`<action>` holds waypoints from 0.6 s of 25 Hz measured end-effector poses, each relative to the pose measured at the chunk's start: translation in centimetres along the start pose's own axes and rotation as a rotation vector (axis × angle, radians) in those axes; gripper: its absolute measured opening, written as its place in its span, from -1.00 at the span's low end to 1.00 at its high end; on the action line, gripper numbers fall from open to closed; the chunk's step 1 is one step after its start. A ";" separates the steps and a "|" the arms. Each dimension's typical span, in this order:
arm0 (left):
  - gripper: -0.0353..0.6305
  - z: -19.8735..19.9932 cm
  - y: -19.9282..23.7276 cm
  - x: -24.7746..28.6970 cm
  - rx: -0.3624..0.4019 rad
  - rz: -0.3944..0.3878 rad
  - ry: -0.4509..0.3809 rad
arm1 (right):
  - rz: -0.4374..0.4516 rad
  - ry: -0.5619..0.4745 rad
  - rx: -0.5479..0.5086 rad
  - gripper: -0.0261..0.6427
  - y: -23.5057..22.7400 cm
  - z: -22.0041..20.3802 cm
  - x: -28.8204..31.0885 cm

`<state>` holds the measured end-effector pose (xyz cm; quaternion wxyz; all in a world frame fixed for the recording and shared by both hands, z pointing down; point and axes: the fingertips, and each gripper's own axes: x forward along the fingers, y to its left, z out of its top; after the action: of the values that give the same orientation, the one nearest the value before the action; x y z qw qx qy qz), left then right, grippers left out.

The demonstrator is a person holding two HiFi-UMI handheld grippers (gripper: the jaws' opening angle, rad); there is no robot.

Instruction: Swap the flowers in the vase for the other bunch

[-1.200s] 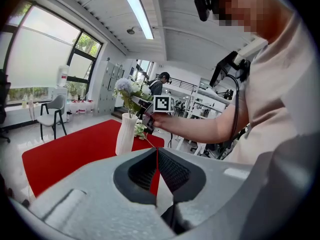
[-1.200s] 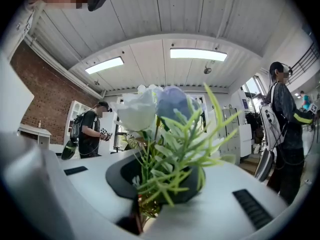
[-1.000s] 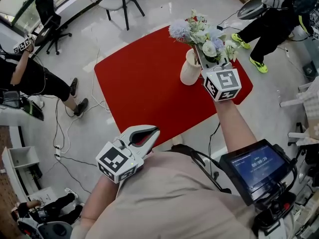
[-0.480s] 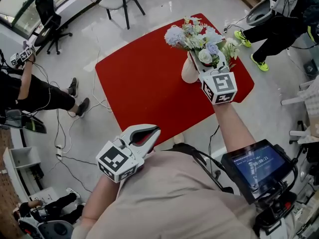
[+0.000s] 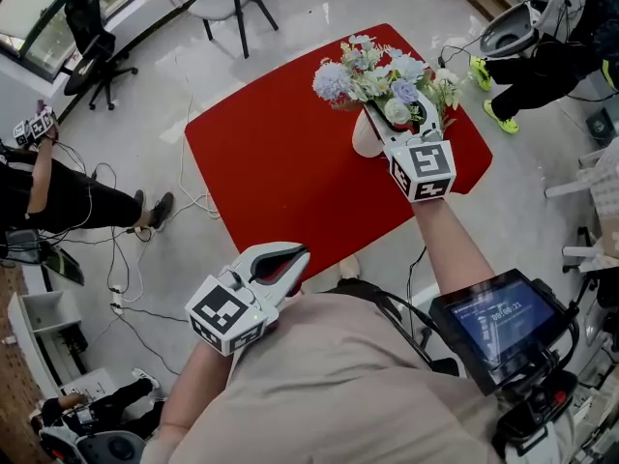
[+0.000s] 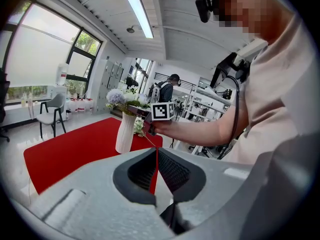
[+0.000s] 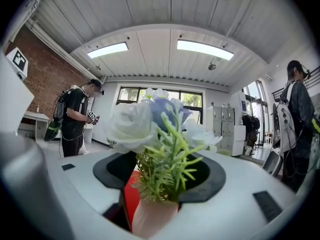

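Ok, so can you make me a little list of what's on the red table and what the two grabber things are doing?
table: red, square
vase: white, standing upright on the table
flowers: white and pale blue bunch with green sprigs, sticking up out of the vase
right gripper: at the top of the vase; jaws have just been opening, green stems between them, pads look clear of the stems
left gripper: jaws together, nothing in them, held close to the person's body, away from the vase
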<state>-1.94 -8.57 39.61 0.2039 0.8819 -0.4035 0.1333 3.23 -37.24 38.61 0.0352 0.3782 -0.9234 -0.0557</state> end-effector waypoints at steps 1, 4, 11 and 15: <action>-0.87 0.0 0.0 0.1 0.001 -0.002 0.001 | -0.004 0.003 0.001 -0.09 -0.1 -0.2 -0.1; -0.87 -0.1 0.1 0.1 0.004 -0.007 0.002 | -0.019 0.014 0.003 -0.03 -0.4 -0.7 0.0; -0.87 -0.1 0.5 -0.2 -0.001 -0.008 0.010 | -0.045 0.044 0.023 0.11 -1.0 -1.8 0.1; -0.87 0.0 0.6 -0.2 -0.002 -0.013 0.010 | -0.061 0.061 0.031 0.13 -1.6 -2.4 0.0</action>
<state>-2.50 -8.78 39.72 0.2075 0.8836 -0.3971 0.1359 4.60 -38.52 40.80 0.0557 0.4081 -0.9107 -0.0310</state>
